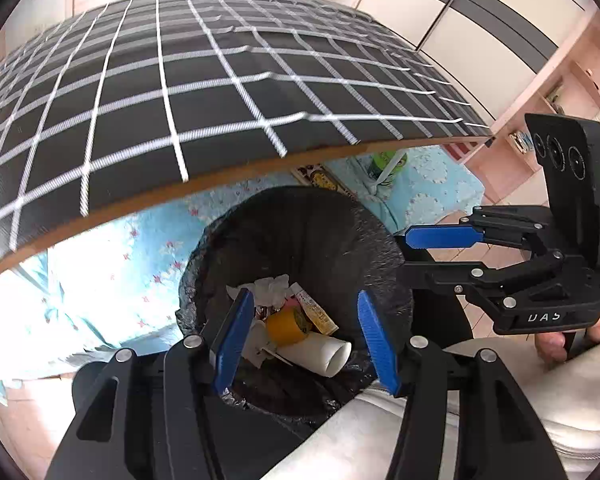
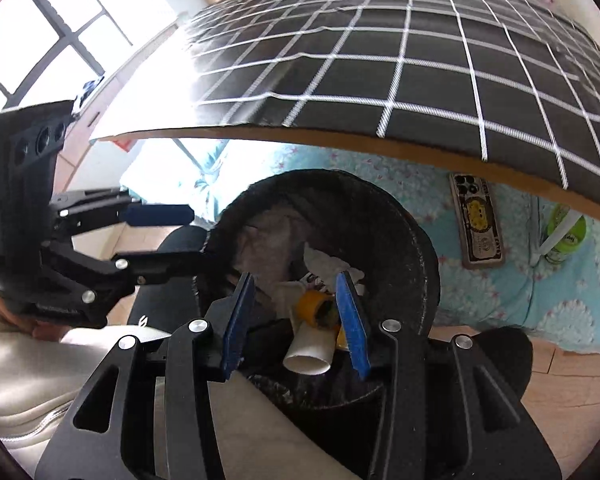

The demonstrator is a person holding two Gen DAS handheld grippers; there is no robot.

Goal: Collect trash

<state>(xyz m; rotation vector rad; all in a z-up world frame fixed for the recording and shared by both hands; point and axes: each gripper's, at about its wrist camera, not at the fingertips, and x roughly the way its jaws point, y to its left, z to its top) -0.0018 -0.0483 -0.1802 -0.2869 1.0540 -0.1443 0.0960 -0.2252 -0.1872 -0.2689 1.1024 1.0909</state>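
Observation:
A bin lined with a black bag (image 1: 300,232) (image 2: 400,240) stands on the floor below the table edge. Inside lie a white paper roll (image 1: 320,354) (image 2: 312,350), a yellow tape roll (image 1: 286,326) (image 2: 312,304), crumpled white tissue (image 1: 272,286) (image 2: 324,262) and a small printed wrapper (image 1: 318,312). My left gripper (image 1: 306,336) (image 2: 196,236) hangs open and empty over the bin mouth. My right gripper (image 2: 296,320) (image 1: 402,254) is open and empty too, at the bin's right rim.
A table with a black, white-gridded cloth (image 1: 180,100) (image 2: 420,80) overhangs the bin. A blue patterned blanket (image 1: 100,280) (image 2: 500,288) lies behind, with a phone (image 2: 476,228) and a green bottle (image 2: 564,236) (image 1: 386,162) on it. My white-trousered legs (image 1: 500,420) are close below.

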